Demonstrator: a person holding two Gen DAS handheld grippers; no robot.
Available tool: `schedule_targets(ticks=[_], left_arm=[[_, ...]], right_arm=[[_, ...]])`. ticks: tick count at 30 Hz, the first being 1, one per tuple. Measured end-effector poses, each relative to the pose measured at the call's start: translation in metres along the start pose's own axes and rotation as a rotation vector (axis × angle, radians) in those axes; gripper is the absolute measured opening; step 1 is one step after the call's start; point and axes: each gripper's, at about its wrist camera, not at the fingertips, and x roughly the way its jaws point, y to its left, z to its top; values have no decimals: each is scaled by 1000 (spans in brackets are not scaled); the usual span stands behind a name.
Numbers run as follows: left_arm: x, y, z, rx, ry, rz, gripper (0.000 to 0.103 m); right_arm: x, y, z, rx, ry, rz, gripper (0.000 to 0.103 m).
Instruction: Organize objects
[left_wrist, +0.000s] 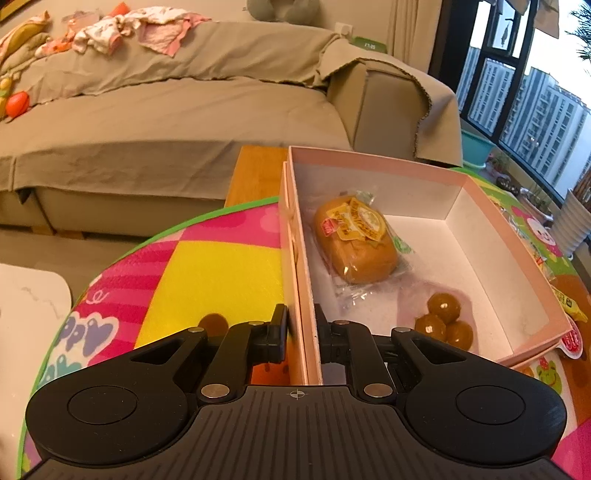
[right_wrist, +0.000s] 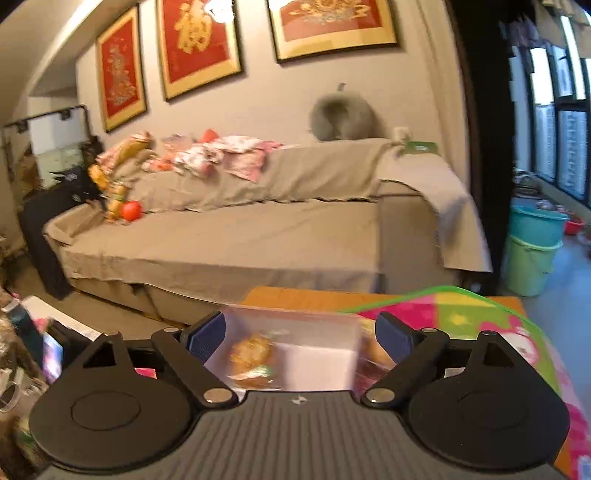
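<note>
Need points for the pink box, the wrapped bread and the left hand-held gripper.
pink box (left_wrist: 509, 254): left wrist view, on its right wall.
wrapped bread (left_wrist: 356, 240): left wrist view, on the loaf's middle, at the label.
left hand-held gripper (left_wrist: 301, 328): left wrist view, midway between fingertips, straddling the box's near wall.

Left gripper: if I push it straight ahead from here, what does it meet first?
The left gripper is shut on the pink box's near wall, so it would push the box along the mat toward the sofa.
</note>
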Motion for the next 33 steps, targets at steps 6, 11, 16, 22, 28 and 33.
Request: schedule_targets(ticks=[6,11,16,22,28,33], left_arm=[[-1,0,-1,3,0,1,15],[0,-1,0,9,-1,6,15],[1,-1,0,13,2,5,15],[1,-2,1,11,5,10,15],[1,-3,1,17,10,13,15],[2,-2,1,14,10,10,15]], right_arm=[[-10,-45,-36,-50,40,-204,95],[-11,-68,-68,-47,129,-265,96],[-1,-72,-95,-62,203,-255,96],[21,-71,-112,-84,269,-221,96],[32,-74,-121,-102,306,-218,87],[33,-67,-127,-126,345,-184,72]])
